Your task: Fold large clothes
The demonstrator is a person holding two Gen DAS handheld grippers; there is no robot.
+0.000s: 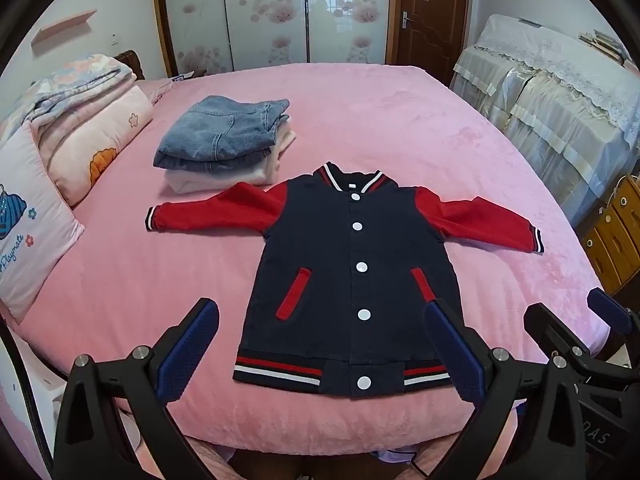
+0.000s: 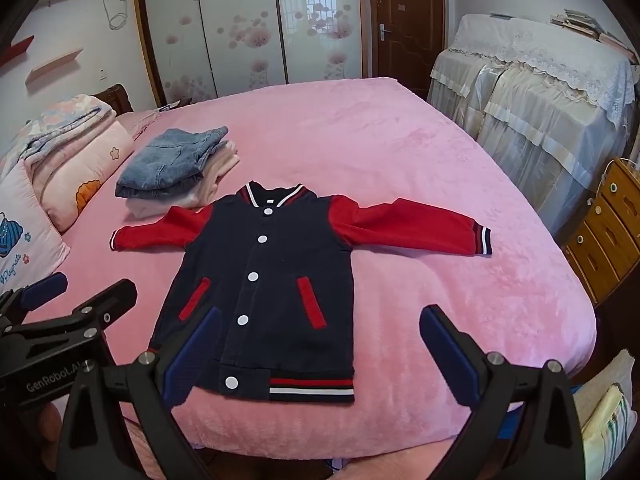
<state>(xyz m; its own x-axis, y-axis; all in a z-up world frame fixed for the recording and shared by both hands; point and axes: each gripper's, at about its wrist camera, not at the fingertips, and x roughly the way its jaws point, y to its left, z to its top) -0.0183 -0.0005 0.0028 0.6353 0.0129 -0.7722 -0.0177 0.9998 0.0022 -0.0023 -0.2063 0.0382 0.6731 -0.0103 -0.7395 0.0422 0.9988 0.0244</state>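
I hold my left gripper (image 1: 320,360) and right gripper (image 2: 320,356) wide open and empty above the hem; the jacket (image 1: 352,276) lies flat at frame centre, sleeves spread, ready for folding.

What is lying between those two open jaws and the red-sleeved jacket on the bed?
Nothing visible. The jacket lies flat and spread on the pink bed, with only bare cover between its hem and both the left gripper and right gripper. The folded clothes stack sits beyond its sleeve, out of the path.
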